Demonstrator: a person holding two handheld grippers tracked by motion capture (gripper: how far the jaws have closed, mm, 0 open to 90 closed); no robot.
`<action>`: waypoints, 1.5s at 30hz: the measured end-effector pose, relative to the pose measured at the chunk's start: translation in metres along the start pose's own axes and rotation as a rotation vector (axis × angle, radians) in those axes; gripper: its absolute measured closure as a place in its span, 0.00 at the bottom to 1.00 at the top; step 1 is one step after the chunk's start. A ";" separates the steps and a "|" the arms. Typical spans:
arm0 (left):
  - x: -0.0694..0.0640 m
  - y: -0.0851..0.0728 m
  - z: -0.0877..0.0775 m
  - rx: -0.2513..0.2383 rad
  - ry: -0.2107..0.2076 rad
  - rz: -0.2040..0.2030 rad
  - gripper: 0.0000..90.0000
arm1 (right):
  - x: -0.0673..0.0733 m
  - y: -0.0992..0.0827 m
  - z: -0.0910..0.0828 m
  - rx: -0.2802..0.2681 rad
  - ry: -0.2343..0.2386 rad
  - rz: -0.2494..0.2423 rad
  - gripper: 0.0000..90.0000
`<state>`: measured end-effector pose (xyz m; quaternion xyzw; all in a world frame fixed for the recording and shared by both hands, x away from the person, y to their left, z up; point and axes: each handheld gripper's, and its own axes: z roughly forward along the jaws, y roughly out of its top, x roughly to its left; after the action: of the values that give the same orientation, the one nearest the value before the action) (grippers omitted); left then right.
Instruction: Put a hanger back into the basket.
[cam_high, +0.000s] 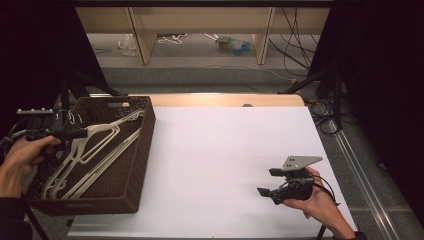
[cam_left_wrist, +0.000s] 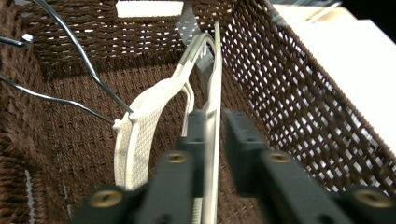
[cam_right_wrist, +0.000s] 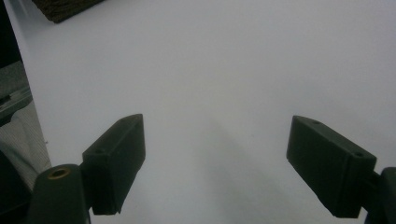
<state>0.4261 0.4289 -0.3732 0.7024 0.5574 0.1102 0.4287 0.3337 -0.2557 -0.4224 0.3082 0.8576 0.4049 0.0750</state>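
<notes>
Worktop (cam_high: 225, 165) is white, bare from centre to 3 o'clock edge. Floor beyond 12 o'clock holds cables (cam_high: 295, 50). Basket (cam_high: 135, 165) overhangs 9 o'clock edge, containing hangers (cam_high: 95, 155). Left claw (cam_left_wrist: 212, 140), jaws narrow, straddles one hanger bar. Right claw (cam_right_wrist: 215, 163), jaws wide, hovers above bare surface near 4 o'clock.

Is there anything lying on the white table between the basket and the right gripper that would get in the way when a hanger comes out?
Nothing visible does. The white table between the brown wicker basket and the right gripper is bare. The left gripper has its jaws around a white hanger inside the basket.
</notes>
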 end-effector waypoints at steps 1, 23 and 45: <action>-0.001 0.001 -0.001 0.003 0.009 0.012 0.75 | 0.000 0.000 0.000 0.000 0.000 -0.002 0.23; -0.104 0.004 -0.044 -0.198 0.010 0.097 0.42 | 0.000 0.001 0.000 -0.024 -0.014 -0.007 0.22; -0.229 -0.051 0.016 -0.197 -0.260 0.324 0.25 | 0.006 0.001 0.002 -0.081 -0.023 0.006 0.19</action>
<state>0.3198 0.2209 -0.3460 0.7459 0.3638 0.1400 0.5400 0.3301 -0.2504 -0.4217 0.3121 0.8387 0.4358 0.0960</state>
